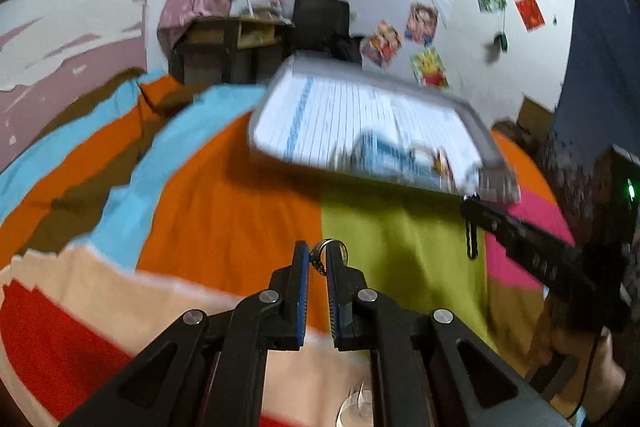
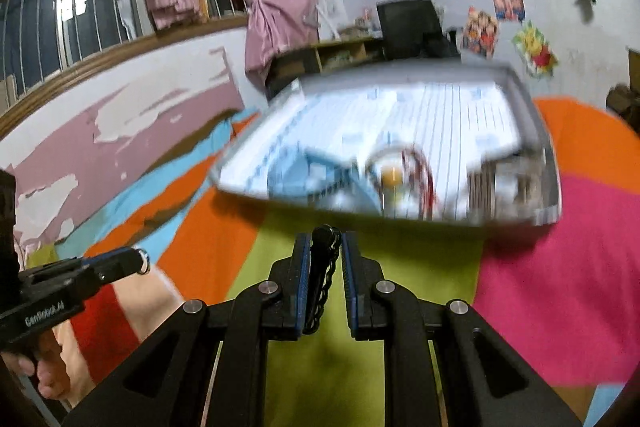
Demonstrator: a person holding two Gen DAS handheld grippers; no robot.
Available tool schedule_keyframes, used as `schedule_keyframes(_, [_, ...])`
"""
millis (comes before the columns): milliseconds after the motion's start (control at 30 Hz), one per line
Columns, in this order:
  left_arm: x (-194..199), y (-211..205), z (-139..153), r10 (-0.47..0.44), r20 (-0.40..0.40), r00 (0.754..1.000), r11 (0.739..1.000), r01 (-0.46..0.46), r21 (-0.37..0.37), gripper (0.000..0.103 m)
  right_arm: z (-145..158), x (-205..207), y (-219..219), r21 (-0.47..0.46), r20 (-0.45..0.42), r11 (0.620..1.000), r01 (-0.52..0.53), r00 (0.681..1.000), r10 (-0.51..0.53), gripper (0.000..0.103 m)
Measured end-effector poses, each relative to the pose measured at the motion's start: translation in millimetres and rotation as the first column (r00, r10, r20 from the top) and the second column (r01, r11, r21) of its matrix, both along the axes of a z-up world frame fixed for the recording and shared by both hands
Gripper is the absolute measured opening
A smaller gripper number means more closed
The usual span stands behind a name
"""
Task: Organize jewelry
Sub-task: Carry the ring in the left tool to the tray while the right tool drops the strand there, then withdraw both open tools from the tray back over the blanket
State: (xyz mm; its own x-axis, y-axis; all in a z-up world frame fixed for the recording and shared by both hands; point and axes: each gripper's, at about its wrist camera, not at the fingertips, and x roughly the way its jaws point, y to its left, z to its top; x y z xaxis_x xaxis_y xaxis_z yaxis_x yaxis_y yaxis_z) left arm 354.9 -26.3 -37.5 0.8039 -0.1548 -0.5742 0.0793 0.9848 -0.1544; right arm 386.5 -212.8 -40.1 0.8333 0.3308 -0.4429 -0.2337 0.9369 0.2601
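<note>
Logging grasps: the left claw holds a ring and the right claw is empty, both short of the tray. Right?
Not quite: the right claw is shut on a black chain, as the right wrist view shows. The left claw does hold a ring, short of the tray.

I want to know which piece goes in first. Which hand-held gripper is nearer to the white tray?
Right, it seems. The right hand-held gripper, holding a black chain, is just short of the white tray. The left hand-held gripper, holding a ring, sits farther back.
</note>
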Motion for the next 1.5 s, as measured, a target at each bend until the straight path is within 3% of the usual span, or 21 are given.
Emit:
schedule_keyframes(200, [67.2,-6.2,23.7,0.025,0.048,0.999,0.999,-0.024,-0.034,0.009,25.2,39.4,-5.1,-0.027,0.091,0.999,0.021,0.996,-0.019,0.014])
schedule_keyframes(367, [128.4,-13.1,6.3,0.060,-0.023,0.998,0.998,-0.061,-0.025,0.009,16.3,75.7,-5.9,-0.041,0.091,0.999,-0.002,0.996,0.005,0.014])
schedule_keyframes(500, [143.6,-15.9,-10.5,0.062,-0.060,0.996,0.998,-0.061,0.018,0.009,2.9,89.5,-5.8,-0.040,0.037,0.999,0.000,0.999,0.002,0.015])
schedule_keyframes(700, [144.3,-13.9,-19.8,0.106,-0.084,0.991,0.994,-0.104,0.028,0.011,-2.3,95.2,1.5,-0.066,0.027,0.998,-0.012,1.000,0.014,0.017])
schedule_keyframes(767, [141.4,-15.5,-18.1,0.103,-0.072,0.992,0.994,-0.101,0.033,0.023,-2.1,96.5,-1.0,-0.061,0.021,0.998,-0.010,1.000,0.011,0.023])
schedule_keyframes(833, [135.3,-16.1,-13.4,0.102,-0.043,0.994,0.995,-0.101,0.027,0.063,-1.4,95.0,-1.7,-0.054,0.023,0.998,-0.011,1.000,0.012,0.034])
schedule_keyframes(867, [129.9,-15.2,-9.5,0.117,-0.018,0.993,0.993,-0.117,0.017,0.069,-0.5,93.9,-1.6,-0.056,0.028,0.998,-0.008,1.000,0.010,0.037])
schedule_keyframes(1033, [109.9,-9.1,12.7,0.158,0.031,0.987,0.987,-0.158,-0.011,0.071,18.4,81.4,-1.5,-0.139,0.073,0.990,0.020,0.997,-0.010,0.037])
schedule_keyframes(1100, [101.3,-7.2,22.2,0.165,0.043,0.985,0.986,-0.165,0.008,0.074,34.4,71.6,-6.8,-0.111,0.093,0.993,0.031,0.995,-0.021,0.048])
schedule_keyframes(1300, [52.7,4.4,59.6,0.197,0.146,0.969,0.980,-0.196,-0.026,0.100,78.4,35.2,-16.0,-0.093,0.134,0.994,0.052,0.990,-0.039,0.068])
schedule_keyframes(1400, [21.3,9.8,76.0,0.214,0.191,0.958,0.977,-0.208,-0.053,0.103,106.8,5.0,-17.9,-0.120,0.163,0.992,0.049,0.986,-0.029,0.084])
schedule_keyframes(1500, [-13.6,12.3,91.3,0.206,0.239,0.949,0.978,-0.194,-0.075,0.103,129.2,-28.4,-16.0,-0.126,0.208,0.991,0.047,0.978,-0.019,0.094])
